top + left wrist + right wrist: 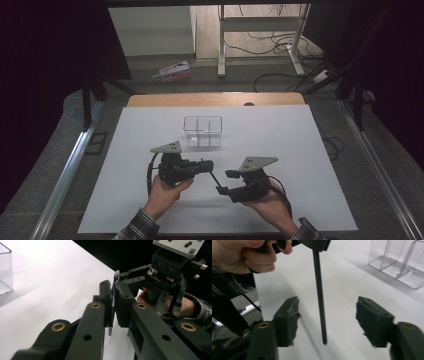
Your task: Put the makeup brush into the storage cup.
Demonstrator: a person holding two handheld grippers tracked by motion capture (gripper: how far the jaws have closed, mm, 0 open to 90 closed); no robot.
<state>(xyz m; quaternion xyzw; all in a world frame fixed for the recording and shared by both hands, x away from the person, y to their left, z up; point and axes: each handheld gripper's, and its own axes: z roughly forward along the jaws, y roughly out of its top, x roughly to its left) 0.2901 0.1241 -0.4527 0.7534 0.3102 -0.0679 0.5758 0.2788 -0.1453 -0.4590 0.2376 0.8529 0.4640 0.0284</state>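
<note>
High view shows the left gripper (212,170) clamping a thin black rod (215,178) near the tabletop's (300,200) front edge, pointing it at the right gripper (226,181), whose jaws stand wide around it without touching, probably a handover toward the clear box (202,131).

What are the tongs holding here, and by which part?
The left tongs clamp a thin dark rod near one end. The right tongs stand open around its free end without touching it, so they hold nothing.
</note>
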